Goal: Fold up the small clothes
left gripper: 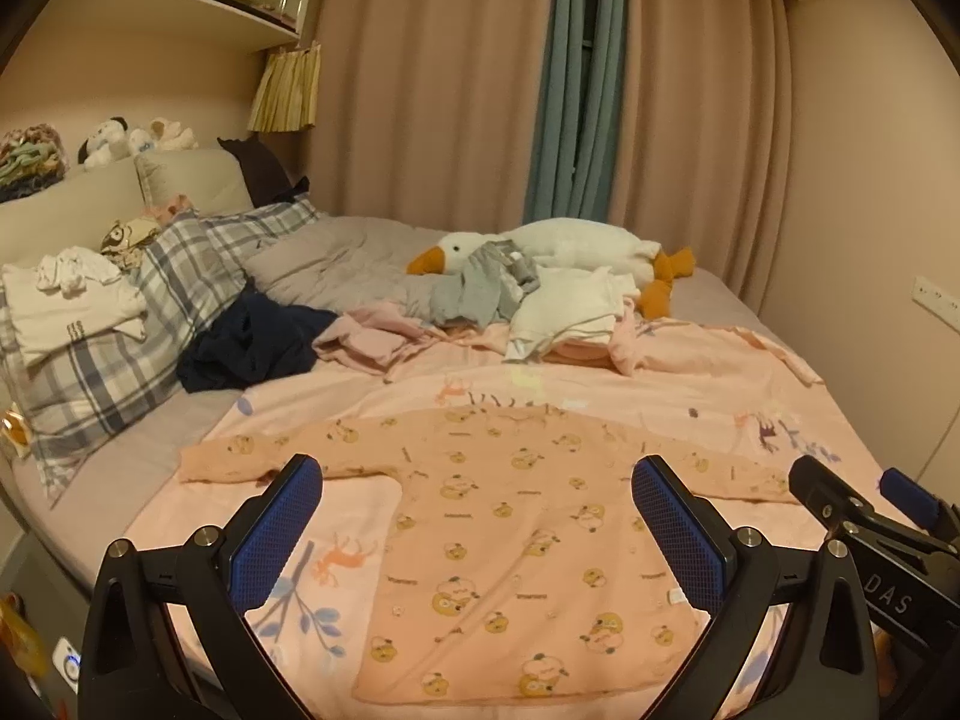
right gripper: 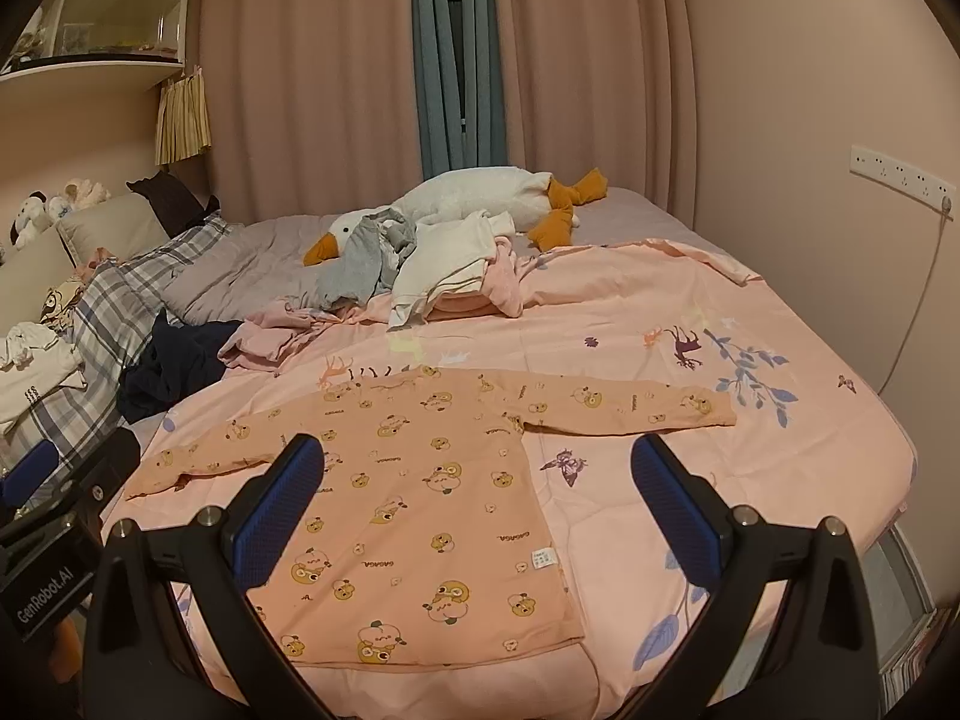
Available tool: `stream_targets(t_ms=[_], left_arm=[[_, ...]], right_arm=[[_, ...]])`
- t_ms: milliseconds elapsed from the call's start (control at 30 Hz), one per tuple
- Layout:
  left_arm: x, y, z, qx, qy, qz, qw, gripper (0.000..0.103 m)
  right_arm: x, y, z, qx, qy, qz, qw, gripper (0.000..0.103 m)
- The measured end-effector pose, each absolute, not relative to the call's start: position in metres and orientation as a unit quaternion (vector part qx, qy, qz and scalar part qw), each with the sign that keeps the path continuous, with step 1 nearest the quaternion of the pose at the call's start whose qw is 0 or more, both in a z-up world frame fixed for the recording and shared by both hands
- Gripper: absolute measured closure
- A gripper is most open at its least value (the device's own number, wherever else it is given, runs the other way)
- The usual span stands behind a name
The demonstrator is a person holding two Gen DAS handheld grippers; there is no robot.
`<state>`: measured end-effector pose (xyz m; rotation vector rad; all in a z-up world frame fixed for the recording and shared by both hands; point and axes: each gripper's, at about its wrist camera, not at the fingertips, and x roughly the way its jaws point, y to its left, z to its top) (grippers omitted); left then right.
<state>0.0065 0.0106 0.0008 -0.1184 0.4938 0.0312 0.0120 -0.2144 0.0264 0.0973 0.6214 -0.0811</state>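
Note:
A small peach long-sleeved top (left gripper: 516,540) (right gripper: 432,498) with a cartoon print lies flat on the pink bedspread (left gripper: 690,372) (right gripper: 630,330), both sleeves spread out sideways and its hem toward me. My left gripper (left gripper: 477,528) hovers open above the lower body of the top, holding nothing. Over the top's right half my right gripper (right gripper: 477,516) stands open too, empty; it also shows at the right edge of the left wrist view (left gripper: 852,498). The left gripper appears at the left edge of the right wrist view (right gripper: 66,474).
A heap of loose clothes (left gripper: 480,300) (right gripper: 420,264) lies against a white plush goose (left gripper: 570,246) (right gripper: 474,192) at the far side. A dark garment (left gripper: 252,342) and plaid pillows (left gripper: 120,324) with folded white clothes (left gripper: 72,300) are left. The bed's edge drops off right (right gripper: 900,480).

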Motion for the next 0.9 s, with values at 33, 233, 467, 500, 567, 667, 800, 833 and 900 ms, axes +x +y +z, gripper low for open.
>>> stream_targets(t_ms=[33,233,467,500,567,667,800,833,900], left_arm=[[0.0061,0.0112,0.0001,-0.059,0.245,0.016,0.968,0.000],[0.0051,0.0137,-0.0027,-0.060,0.248,0.019,0.967,0.000],[0.0033,0.0127,-0.0040,-0.049,0.250,0.030,0.967,0.000],[0.0029,0.0127,-0.0037,-0.049,0.249,0.030,0.967,0.000],[0.0017,0.0128,-0.0035,-0.048,0.248,0.030,0.967,0.000],[0.0007,0.0134,-0.0036,-0.048,0.247,0.030,0.967,0.000],[0.0012,0.0119,-0.0030,-0.047,0.247,0.032,0.967,0.000],[0.0017,0.0117,-0.0021,-0.046,0.247,0.032,0.967,0.000],[0.0014,0.0116,-0.0013,-0.046,0.247,0.031,0.967,0.000]], right_arm=[[0.0117,-0.2137,0.0262,0.047,0.305,-0.043,0.950,0.001],[0.0118,-0.2095,0.0253,0.041,0.307,-0.043,0.950,0.001],[0.0102,-0.2113,0.0257,0.041,0.304,-0.041,0.951,0.001],[0.0103,-0.2114,0.0257,0.040,0.304,-0.042,0.951,0.001],[0.0102,-0.2120,0.0263,0.041,0.303,-0.044,0.951,0.001],[0.0100,-0.2126,0.0265,0.041,0.303,-0.046,0.951,0.001],[0.0088,-0.2129,0.0274,0.039,0.301,-0.050,0.952,0.001],[0.0086,-0.2128,0.0276,0.038,0.301,-0.049,0.951,0.001],[0.0081,-0.2129,0.0281,0.038,0.300,-0.049,0.952,0.001]])
